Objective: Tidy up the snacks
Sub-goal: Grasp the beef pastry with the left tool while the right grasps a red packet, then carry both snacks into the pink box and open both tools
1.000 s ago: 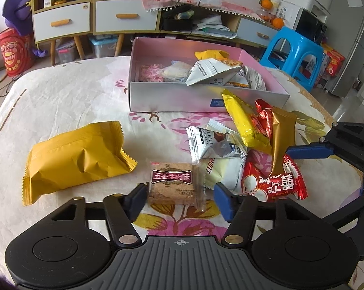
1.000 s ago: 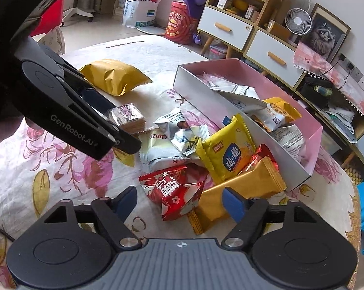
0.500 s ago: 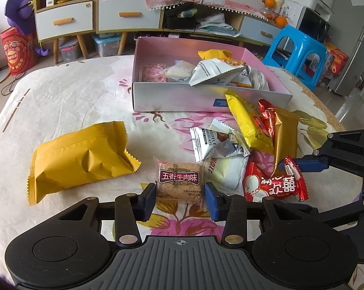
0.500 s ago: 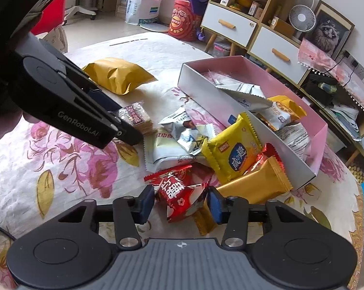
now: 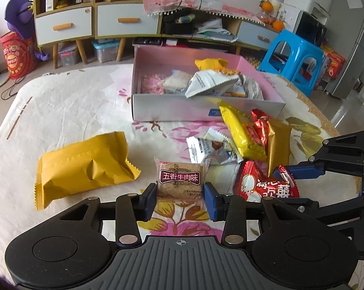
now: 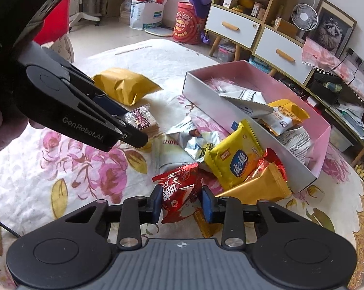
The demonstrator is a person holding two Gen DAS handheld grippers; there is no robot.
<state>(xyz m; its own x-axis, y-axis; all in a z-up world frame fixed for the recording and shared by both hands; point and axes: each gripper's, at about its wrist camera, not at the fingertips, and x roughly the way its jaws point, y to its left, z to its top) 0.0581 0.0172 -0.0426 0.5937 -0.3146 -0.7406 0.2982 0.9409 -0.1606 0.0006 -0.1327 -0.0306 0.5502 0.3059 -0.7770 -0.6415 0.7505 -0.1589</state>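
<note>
My left gripper [image 5: 180, 199] is shut on a brown cracker pack [image 5: 180, 179] with a maroon label and holds it just above the floral cloth. My right gripper [image 6: 182, 204] is shut on a red snack pack [image 6: 178, 191], which also shows in the left wrist view [image 5: 264, 183]. The pink snack box [image 5: 206, 111] stands behind, holding several packs. A loose pile lies in front of it: a yellow pack [image 6: 235, 162], a gold pack [image 6: 261, 186] and silver packs [image 6: 196, 142]. A big yellow bag [image 5: 85, 169] lies to the left.
The table's floral cloth [image 5: 61, 111] has bare room left of the box. Behind the table stand a drawer cabinet [image 5: 95, 21], a blue stool [image 5: 295, 55] and a red bucket [image 5: 15, 58]. The left gripper's body [image 6: 68, 104] crosses the right wrist view.
Both grippers have closed from open: the left onto the brown cracker pack, the right onto the red snack pack. Both packs now sit pinched between the pads.
</note>
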